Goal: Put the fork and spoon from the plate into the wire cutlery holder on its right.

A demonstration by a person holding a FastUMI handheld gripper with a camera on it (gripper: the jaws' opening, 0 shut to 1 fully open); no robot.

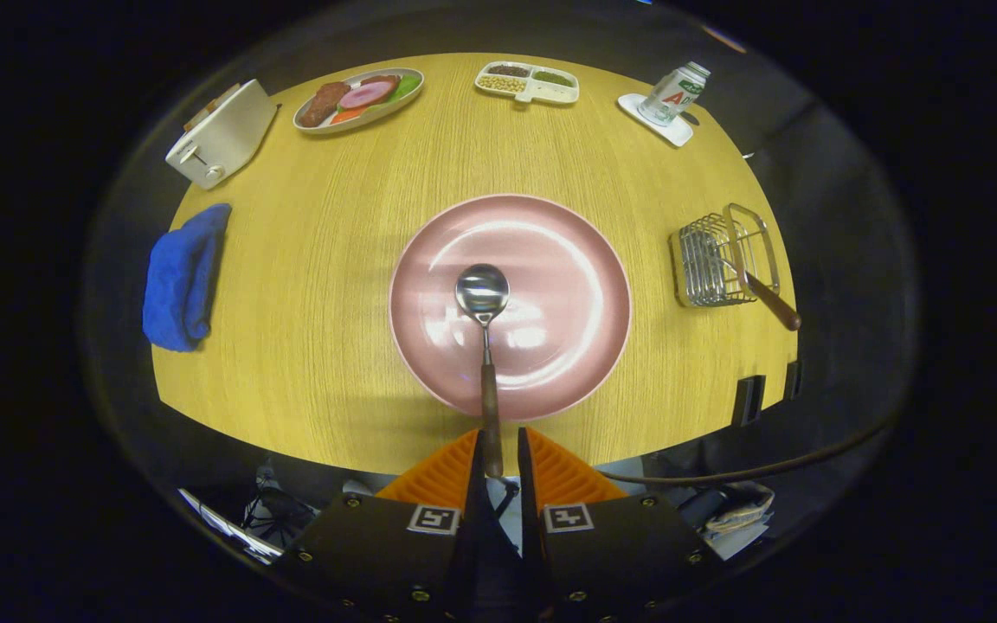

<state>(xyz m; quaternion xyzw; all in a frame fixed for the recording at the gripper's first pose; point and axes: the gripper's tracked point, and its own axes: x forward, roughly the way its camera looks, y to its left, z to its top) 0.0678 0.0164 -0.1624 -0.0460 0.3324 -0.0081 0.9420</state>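
Observation:
My gripper (497,452) is shut on the spoon (483,298), its orange fingers (550,472) pressing on the end of the brown wooden handle. The spoon points straight ahead, its shiny bowl hanging over the middle of the pink plate (576,260), which lies on the wooden table ahead of the fingers. To the right of the plate stands the wire cutlery holder (710,260). The fork (762,290) leans in the holder, brown handle sticking out toward the table's right edge.
A blue cloth (178,277) lies left of the plate. At the far side of the table (317,260) stand a white toaster (221,134), a plate of food (360,97), a divided snack tray (527,82) and a can on a white coaster (672,95).

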